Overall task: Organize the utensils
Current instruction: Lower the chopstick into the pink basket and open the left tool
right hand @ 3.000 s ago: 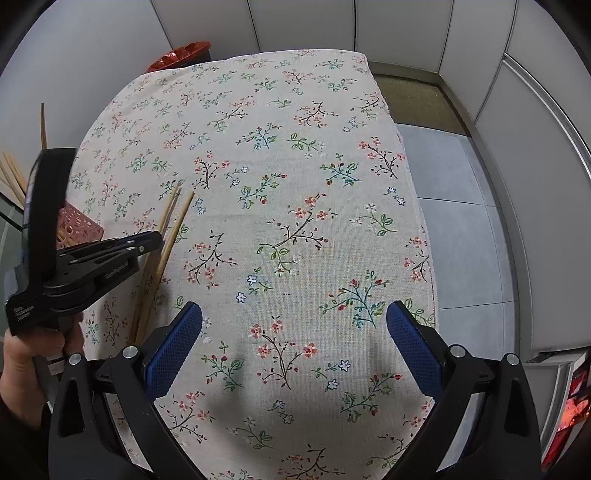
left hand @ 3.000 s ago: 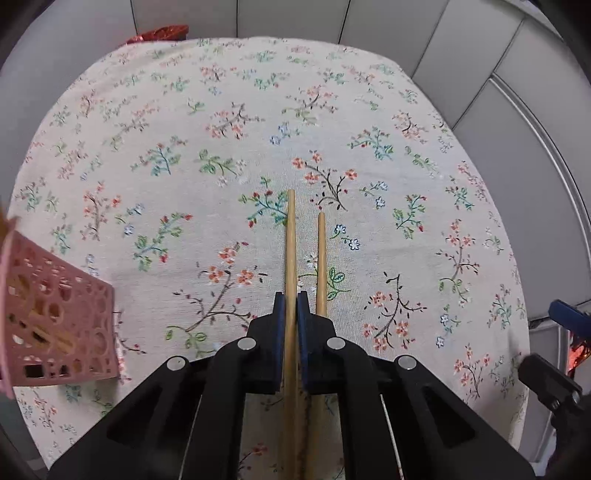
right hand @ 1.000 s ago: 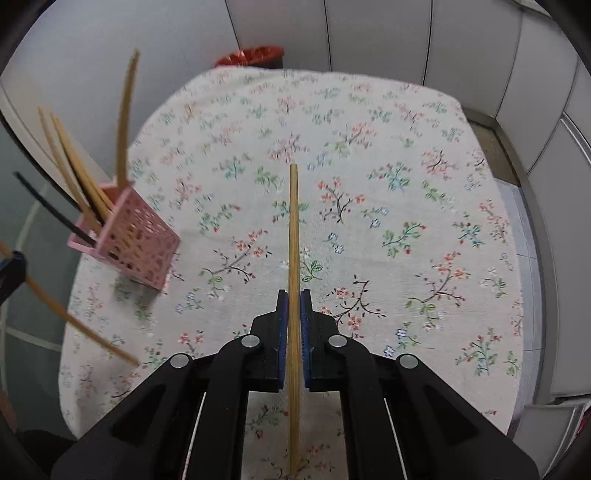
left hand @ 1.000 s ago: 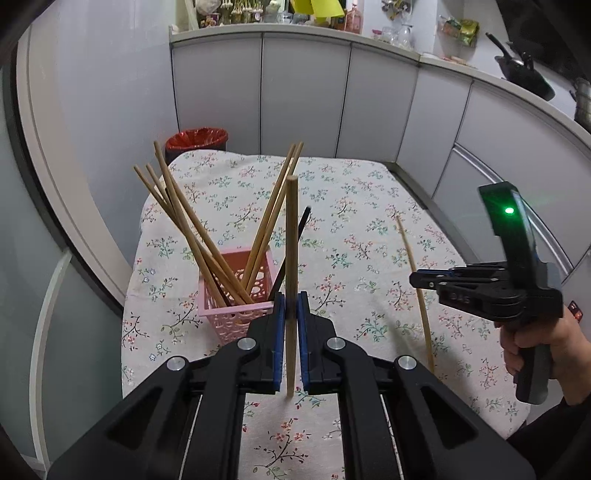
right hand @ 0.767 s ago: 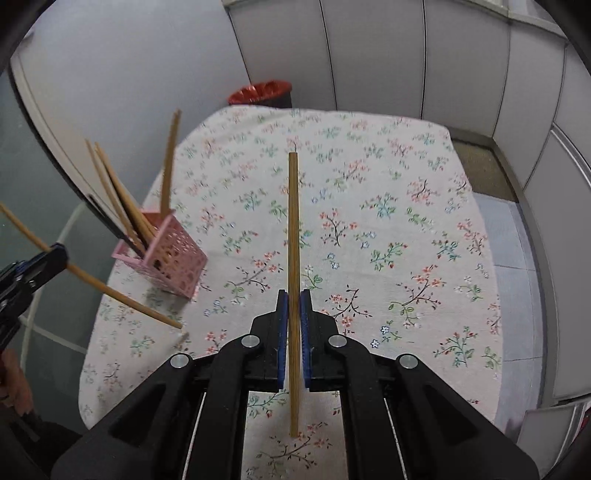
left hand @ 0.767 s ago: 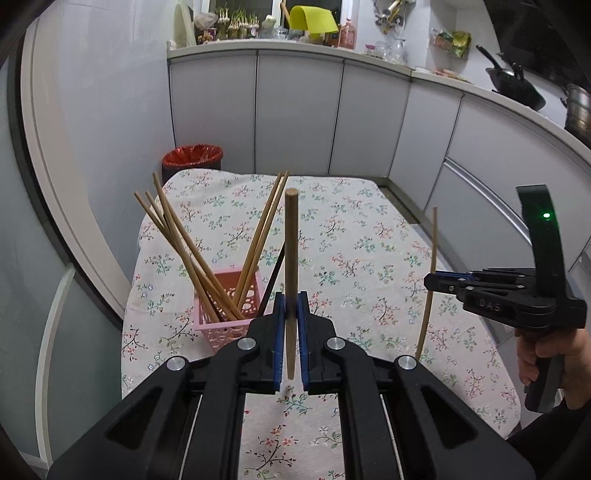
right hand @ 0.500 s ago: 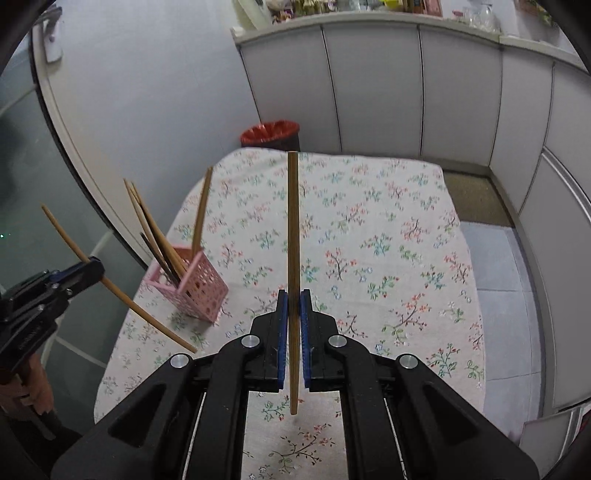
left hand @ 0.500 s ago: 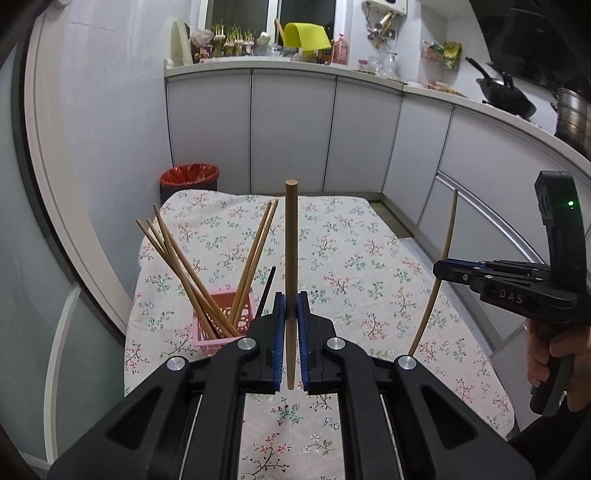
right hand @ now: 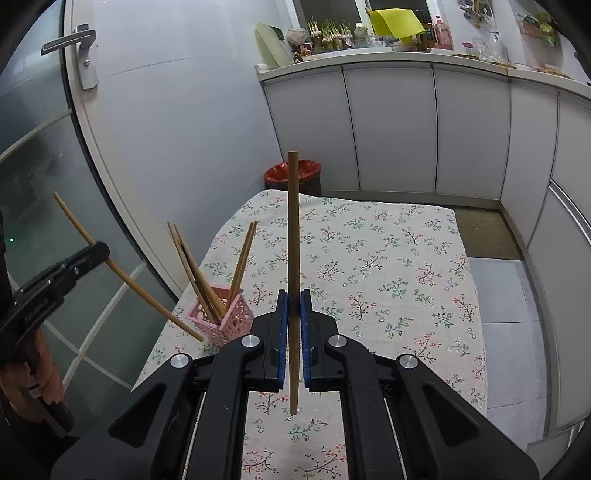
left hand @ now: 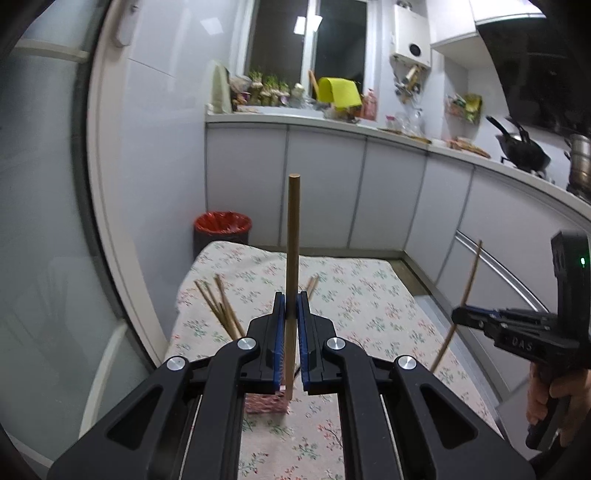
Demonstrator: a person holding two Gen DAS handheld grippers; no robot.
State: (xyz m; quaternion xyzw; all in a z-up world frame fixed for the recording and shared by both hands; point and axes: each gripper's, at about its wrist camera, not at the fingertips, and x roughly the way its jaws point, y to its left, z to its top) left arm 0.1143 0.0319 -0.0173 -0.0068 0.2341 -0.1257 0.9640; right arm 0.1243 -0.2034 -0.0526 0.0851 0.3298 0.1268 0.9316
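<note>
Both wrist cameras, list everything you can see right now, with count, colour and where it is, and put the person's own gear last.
Table: one, floral cloth, centre of room.
Basket: one, pink, near left edge of table.
Chopsticks in basket: several, exact count unclear, wooden, leaning out of it.
Held chopstick, left: one, wooden, upright between the pads.
Held chopstick, right: one, wooden, upright between the pads.
Bin: one, red-lined, floor beyond table.
Cabinets: a row, white, back wall.
Counter clutter: many items, mixed colours, on worktop.
Wok: one, black, on stove.
Door handle: one, silver, left wall.
Left gripper: one, black with blue pads, shut on chopstick.
Right gripper: one, same, shut on chopstick.
</note>
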